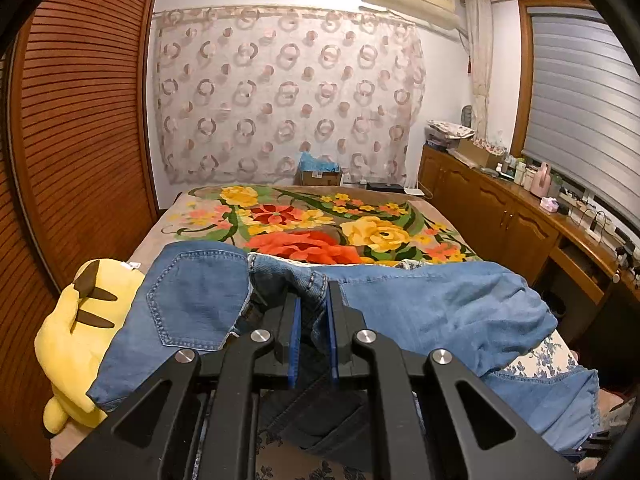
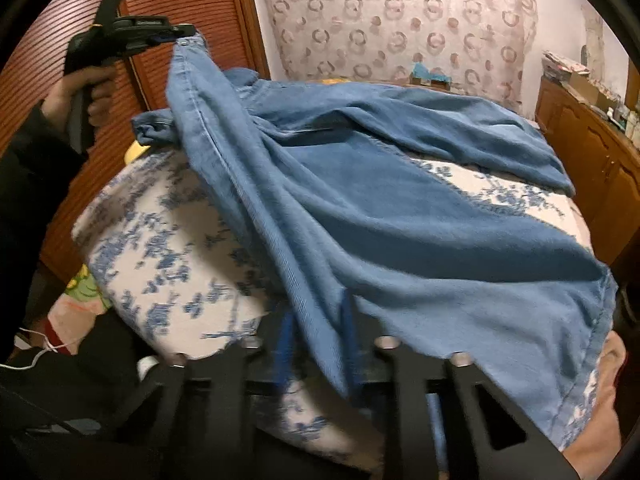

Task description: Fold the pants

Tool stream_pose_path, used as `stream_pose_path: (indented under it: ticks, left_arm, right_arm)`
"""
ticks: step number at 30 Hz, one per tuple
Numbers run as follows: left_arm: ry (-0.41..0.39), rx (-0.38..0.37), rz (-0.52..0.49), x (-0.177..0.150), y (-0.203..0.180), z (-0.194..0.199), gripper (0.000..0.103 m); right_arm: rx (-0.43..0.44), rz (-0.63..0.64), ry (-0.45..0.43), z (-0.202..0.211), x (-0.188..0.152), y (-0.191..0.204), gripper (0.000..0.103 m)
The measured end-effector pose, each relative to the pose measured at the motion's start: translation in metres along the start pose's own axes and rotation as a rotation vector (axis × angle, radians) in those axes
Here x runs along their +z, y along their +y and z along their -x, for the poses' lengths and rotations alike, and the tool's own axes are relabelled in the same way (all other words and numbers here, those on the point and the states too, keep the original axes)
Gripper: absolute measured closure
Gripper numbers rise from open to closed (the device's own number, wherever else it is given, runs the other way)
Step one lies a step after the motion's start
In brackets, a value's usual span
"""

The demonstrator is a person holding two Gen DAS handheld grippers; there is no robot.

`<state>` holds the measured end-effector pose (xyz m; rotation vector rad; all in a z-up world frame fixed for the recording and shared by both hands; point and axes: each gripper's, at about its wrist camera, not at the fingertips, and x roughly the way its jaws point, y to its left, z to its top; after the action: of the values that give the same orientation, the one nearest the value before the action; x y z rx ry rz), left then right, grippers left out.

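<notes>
Left wrist view shows the left gripper (image 1: 313,320) clamped on a bunched fold of the blue jeans (image 1: 420,304) near the waistband, denim filling the narrow gap between its blue pads. A back pocket (image 1: 192,300) of the jeans spreads to the left of the fingers, draping over a yellow plush toy (image 1: 76,332) at the bed's left edge, while one leg runs off to the right edge. Beyond them lies the floral blanket (image 1: 312,224) covering the far part of the bed.

From the right wrist view, the right gripper (image 2: 316,344) is closed on a fold of a trouser leg at the near edge of the bed, over a blue-and-white floral quilt (image 2: 160,248). The jeans rise from there to the lifted waistband, pinched at upper left by the left gripper, which a hand (image 2: 86,96) holds.
</notes>
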<state>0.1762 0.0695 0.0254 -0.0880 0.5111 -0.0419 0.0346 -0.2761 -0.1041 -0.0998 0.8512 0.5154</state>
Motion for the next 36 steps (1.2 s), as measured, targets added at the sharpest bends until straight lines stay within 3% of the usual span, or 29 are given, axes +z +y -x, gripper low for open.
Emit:
stream_pose_path:
  ticks: [5, 12, 17, 27, 36]
  left_arm:
    - [-0.007, -0.018, 0.023, 0.002, 0.007, 0.001, 0.091]
    - [-0.037, -0.027, 0.055, 0.017, 0.014, -0.004, 0.091]
    - [-0.047, -0.018, 0.065, 0.034, 0.018, -0.024, 0.091]
    - [-0.006, -0.007, 0.127, 0.051, 0.041, -0.088, 0.091]
    - [0.062, 0.007, 0.128, 0.05, 0.048, -0.147, 0.091]
  right_arm:
    - [-0.065, 0.033, -0.06, 0.007, 0.031, -0.013, 0.1]
    - [-0.178, 0.074, -0.214, 0.028, 0.092, -0.031, 0.101]
    - [-0.241, 0.132, -0.266, 0.017, 0.134, -0.036, 0.101]
    - [-0.324, 0.221, -0.304, -0.06, 0.185, -0.025, 0.101]
    - [-0.374, 0.241, -0.252, -0.131, 0.216, -0.035, 0.101]
